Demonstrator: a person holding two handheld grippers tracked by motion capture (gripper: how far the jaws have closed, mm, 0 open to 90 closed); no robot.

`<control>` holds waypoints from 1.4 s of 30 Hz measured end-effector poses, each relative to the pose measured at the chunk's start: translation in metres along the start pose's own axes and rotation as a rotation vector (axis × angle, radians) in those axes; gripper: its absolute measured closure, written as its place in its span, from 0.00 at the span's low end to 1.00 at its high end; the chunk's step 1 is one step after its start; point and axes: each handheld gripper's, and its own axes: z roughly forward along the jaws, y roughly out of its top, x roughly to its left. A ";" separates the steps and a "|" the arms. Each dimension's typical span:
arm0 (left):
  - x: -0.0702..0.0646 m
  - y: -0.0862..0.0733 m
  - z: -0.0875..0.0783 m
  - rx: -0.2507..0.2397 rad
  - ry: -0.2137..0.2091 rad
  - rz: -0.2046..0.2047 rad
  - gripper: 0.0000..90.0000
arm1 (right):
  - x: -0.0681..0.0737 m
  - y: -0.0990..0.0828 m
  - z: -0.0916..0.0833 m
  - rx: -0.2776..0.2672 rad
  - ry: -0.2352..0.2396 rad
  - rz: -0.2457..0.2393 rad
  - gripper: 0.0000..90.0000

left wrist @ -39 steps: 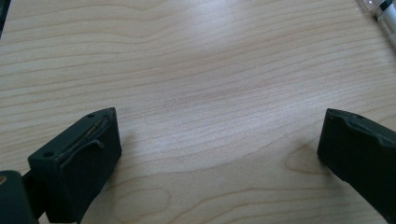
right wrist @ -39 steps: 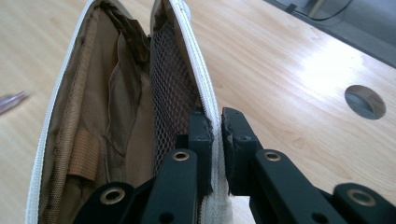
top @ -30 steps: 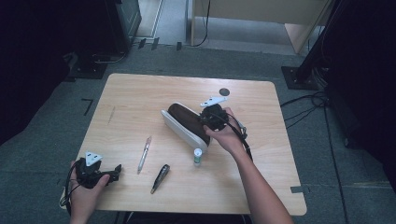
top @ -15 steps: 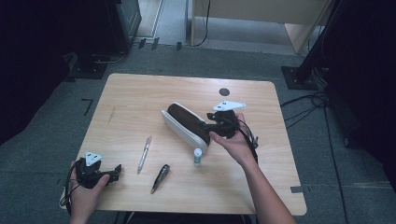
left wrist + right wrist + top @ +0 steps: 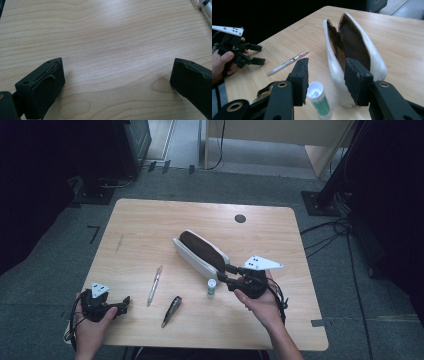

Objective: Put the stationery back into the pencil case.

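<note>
Holding my right gripper (image 5: pixel 224 273) with jaws apart beside the open white pouch with brown lining (image 5: pixel 201 252), I see a small green-labelled white tube (image 5: pixel 212 287) just beneath. My left gripper (image 5: pixel 123 302), jaws wide apart and empty, sits well left of the pouch, past the pale pen (image 5: pixel 154 285).

No readable text or labels anywhere

Wooden table (image 5: pixel 150 220) on grey carpet floor (image 5: pixel 60 245) (dark surroundings).
</note>
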 end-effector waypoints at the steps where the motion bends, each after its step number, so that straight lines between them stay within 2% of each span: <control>1: 0.000 0.000 0.000 0.000 0.000 0.000 0.00 | 0.002 -0.004 -0.001 -0.003 -0.002 0.005 0.60; 6: 0.000 0.000 0.000 0.000 0.000 0.000 0.00 | 0.014 -0.023 0.001 -0.005 -0.019 0.011 0.61; 14: 0.000 0.000 0.000 0.000 0.000 0.000 0.00 | 0.021 -0.045 0.015 -0.011 -0.004 0.037 0.63; 19: 0.000 0.000 0.000 0.000 0.000 0.000 0.00 | 0.022 -0.048 0.024 -0.015 -0.059 0.031 0.58; 23: 0.000 0.000 0.000 0.000 0.000 0.000 0.00 | 0.023 -0.049 0.034 -0.005 -0.071 0.036 0.56; 29: 0.000 0.000 0.000 0.000 -0.001 0.001 0.00 | 0.027 -0.051 0.044 0.009 -0.134 -0.003 0.56; 32: 0.000 0.000 0.000 0.000 -0.002 0.002 0.00 | 0.027 -0.053 0.048 0.026 -0.155 -0.013 0.59; 34: 0.000 0.000 0.000 0.000 -0.002 0.002 0.00 | 0.029 -0.054 0.049 0.027 -0.162 -0.027 0.67; 37: 0.000 0.000 0.000 0.000 -0.003 0.002 0.00 | 0.031 -0.054 0.048 0.025 -0.176 -0.048 0.73; 42: 0.000 0.000 0.000 0.000 -0.003 0.003 0.00 | 0.030 -0.050 0.042 0.022 -0.151 -0.030 0.73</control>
